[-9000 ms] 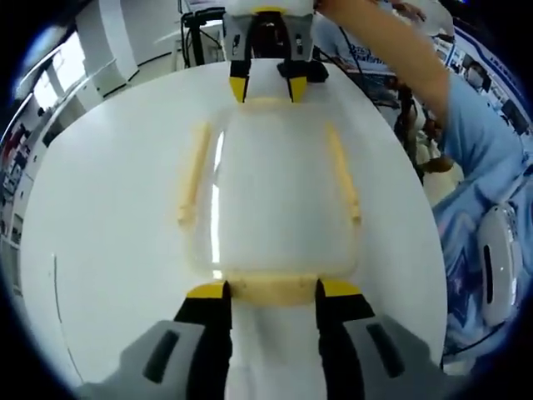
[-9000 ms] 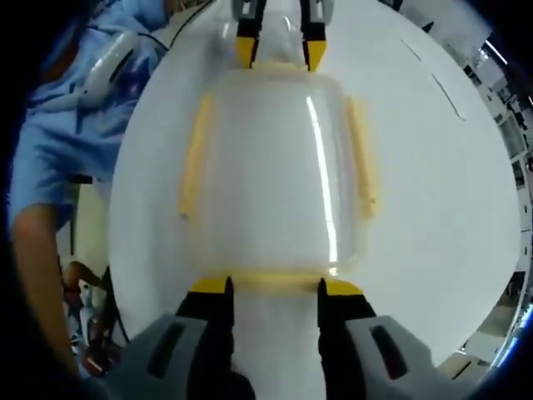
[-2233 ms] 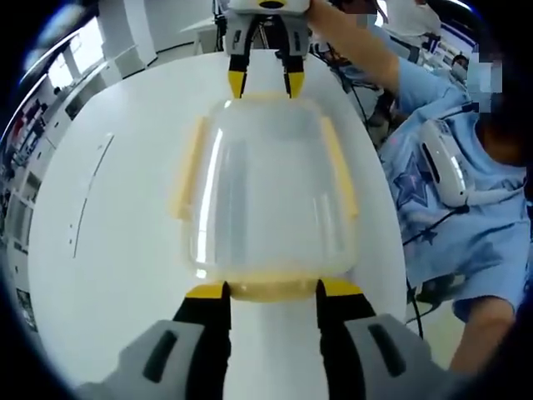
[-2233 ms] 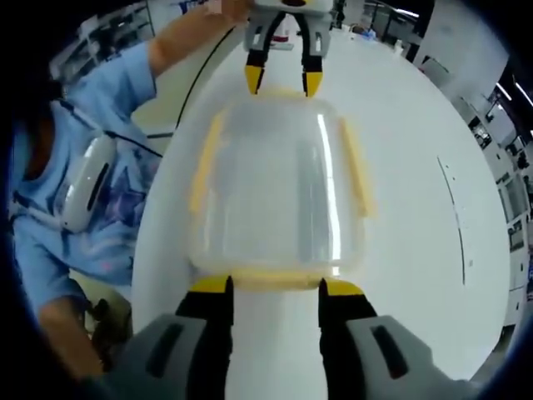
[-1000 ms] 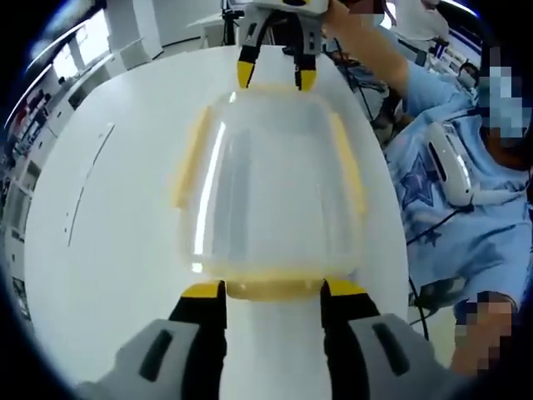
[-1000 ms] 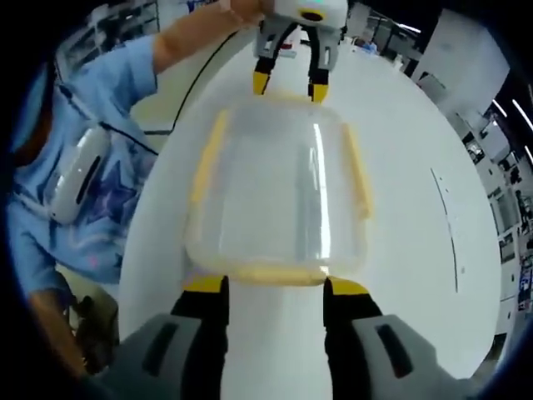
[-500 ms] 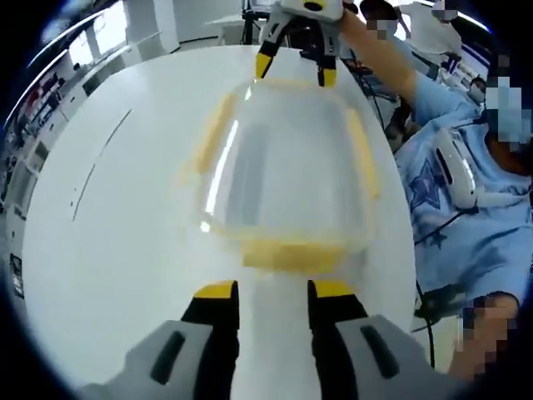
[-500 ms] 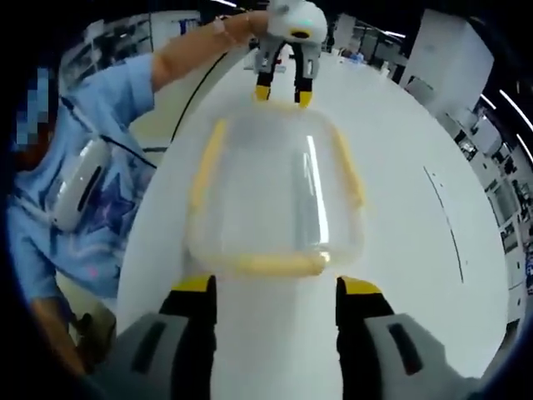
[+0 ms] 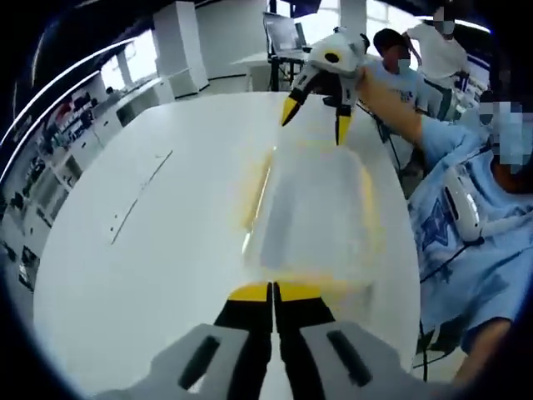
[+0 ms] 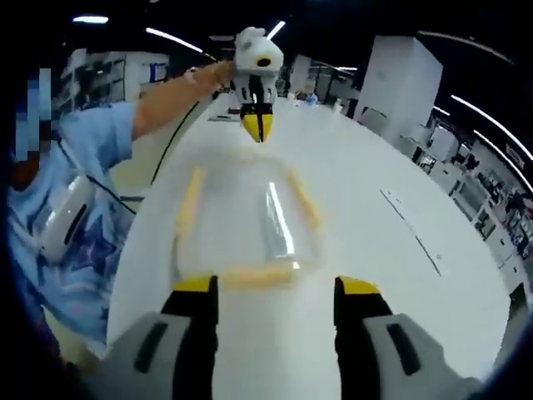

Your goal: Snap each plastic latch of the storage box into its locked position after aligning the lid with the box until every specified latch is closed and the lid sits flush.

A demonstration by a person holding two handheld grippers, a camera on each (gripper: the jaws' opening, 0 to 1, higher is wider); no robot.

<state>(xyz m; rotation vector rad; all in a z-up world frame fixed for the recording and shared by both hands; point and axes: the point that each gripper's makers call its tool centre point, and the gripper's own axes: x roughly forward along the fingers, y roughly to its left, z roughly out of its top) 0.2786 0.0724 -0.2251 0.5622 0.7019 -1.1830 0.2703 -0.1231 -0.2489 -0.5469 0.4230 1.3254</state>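
Left gripper view: the left tongs (image 9: 273,292) have pulled back from the storage box (image 9: 312,217) and now stand with jaws together, where half a second ago they were apart at the near yellow end latch (image 9: 321,287). The right tongs (image 10: 271,287) have also lifted away, jaws apart and holding nothing. The clear box lies on the white bench (image 9: 150,242), lid (image 10: 241,221) on, between both tongs. Its long side latch (image 10: 190,200) looks flat against the box. Both end latches seem snapped shut, so the task is probably finished.
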